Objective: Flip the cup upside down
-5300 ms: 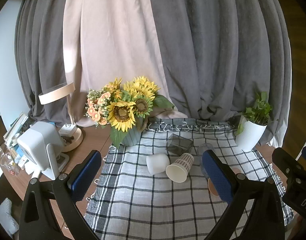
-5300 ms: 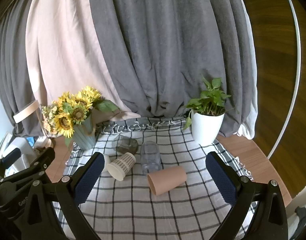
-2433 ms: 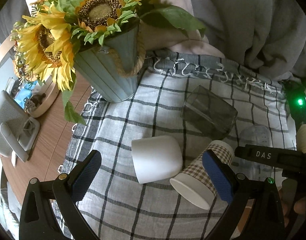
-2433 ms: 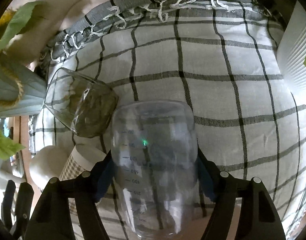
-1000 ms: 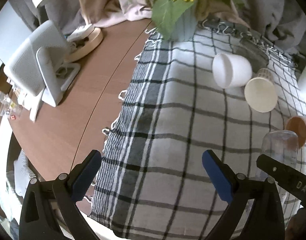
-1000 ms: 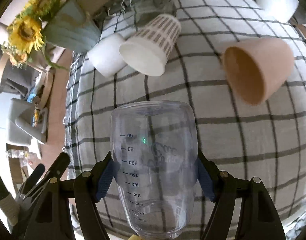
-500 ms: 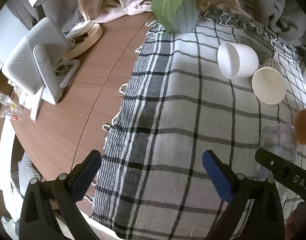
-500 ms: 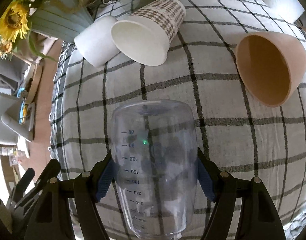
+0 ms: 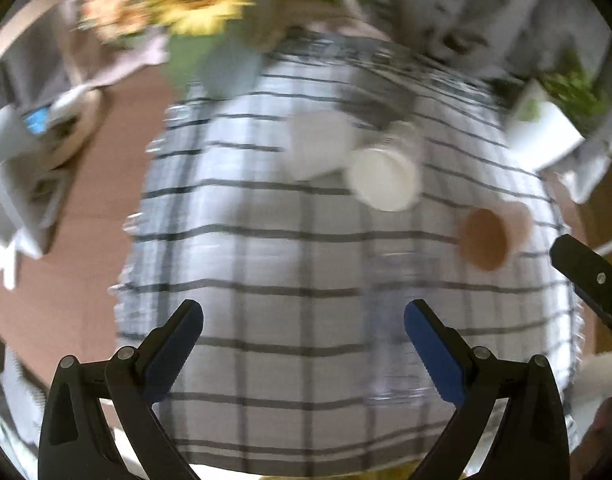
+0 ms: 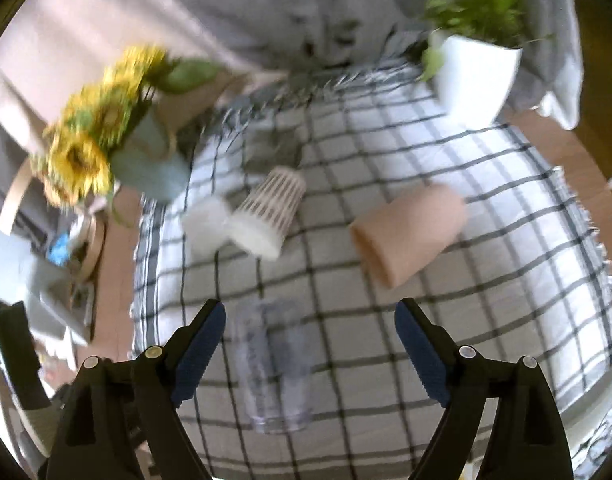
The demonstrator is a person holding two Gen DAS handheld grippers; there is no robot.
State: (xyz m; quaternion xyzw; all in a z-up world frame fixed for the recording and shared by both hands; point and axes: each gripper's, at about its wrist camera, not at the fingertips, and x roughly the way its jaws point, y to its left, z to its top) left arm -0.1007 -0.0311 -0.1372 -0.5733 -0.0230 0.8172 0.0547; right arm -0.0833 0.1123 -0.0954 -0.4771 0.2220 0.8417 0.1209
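Released since half a second ago, the clear cup (image 10: 272, 364) is no longer clamped by the right gripper (image 10: 309, 320), whose jaws are spread wide. It stands on the checked cloth (image 10: 486, 280), apparently mouth down, though blur hinders certainty. The left gripper (image 9: 304, 322) is likewise held open, empty.
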